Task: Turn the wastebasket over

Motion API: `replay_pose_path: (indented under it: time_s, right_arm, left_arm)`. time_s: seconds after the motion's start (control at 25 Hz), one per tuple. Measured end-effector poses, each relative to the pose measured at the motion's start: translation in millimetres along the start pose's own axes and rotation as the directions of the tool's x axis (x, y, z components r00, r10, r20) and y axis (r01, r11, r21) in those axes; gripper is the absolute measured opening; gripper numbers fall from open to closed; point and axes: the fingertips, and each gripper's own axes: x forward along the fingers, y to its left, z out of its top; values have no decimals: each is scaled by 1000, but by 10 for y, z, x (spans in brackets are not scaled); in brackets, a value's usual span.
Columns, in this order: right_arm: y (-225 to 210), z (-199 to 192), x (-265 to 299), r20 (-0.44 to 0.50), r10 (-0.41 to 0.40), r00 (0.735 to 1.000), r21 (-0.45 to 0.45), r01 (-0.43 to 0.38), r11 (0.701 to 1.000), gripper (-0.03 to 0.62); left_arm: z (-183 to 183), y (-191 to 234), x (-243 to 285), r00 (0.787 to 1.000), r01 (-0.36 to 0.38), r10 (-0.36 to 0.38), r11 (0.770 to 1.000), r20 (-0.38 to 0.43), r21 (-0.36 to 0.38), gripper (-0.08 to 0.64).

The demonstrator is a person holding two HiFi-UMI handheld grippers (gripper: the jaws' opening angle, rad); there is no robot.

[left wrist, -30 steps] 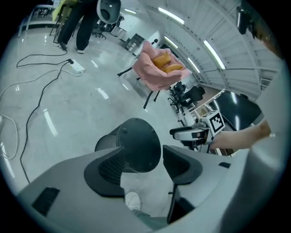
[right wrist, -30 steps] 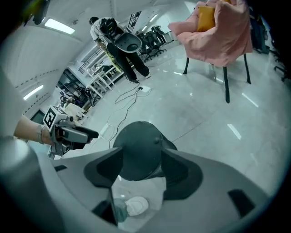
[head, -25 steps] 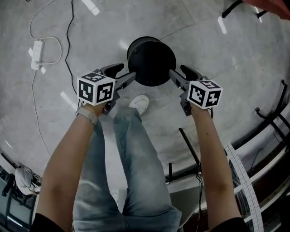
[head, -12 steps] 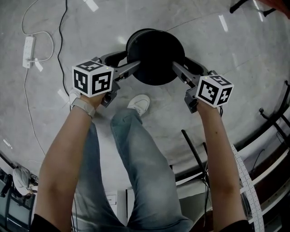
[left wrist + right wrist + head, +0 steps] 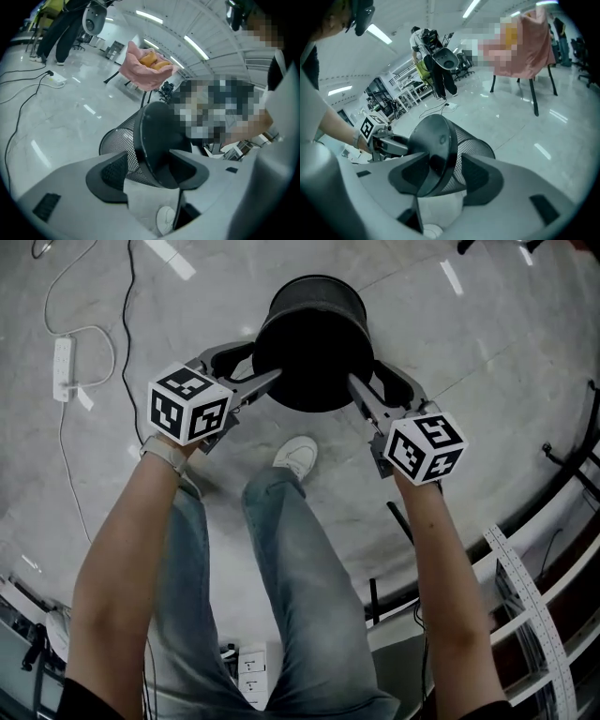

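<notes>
Though its base is solid, the tilted black wastebasket (image 5: pixel 314 343) is mesh-walled.

You hold both arms stretched forward and down, the bare left forearm (image 5: pixel 131 549) and right forearm (image 5: pixel 436 559) nearly parallel. A light strap (image 5: pixel 169 456) sits on your left wrist. The left gripper (image 5: pixel 255 369) points inward to the right, and its marker cube (image 5: pixel 187 406) is over your hand. The right gripper (image 5: pixel 372 382) points inward to the left, with its cube (image 5: pixel 424 448) tilted toward you. Each gripper has its two jaws closed on the bottom edge of the wastebasket (image 5: pixel 314 343): one pad on the mesh wall, the other on the flat base.
</notes>
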Motion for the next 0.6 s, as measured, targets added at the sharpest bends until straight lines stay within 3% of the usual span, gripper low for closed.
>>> replay_pose_path:
  time_s: [0.16, 0.32, 0.6]
  right_arm:
    - [177, -62, -3, 47, -56, 997, -44, 58, 997, 218]
    - [444, -209, -27, 40, -67, 997, -66, 70, 995, 210]
    - [994, -580, -17, 42, -130, 991, 66, 127, 990, 195]
  left_arm:
    - [-71, 60, -87, 999, 47, -48, 998, 10, 52, 270]
    - [-296, 105, -232, 996, 87, -84, 993, -42, 80, 270]
    - [-891, 200, -538, 957, 185, -167, 981, -239, 56, 242]
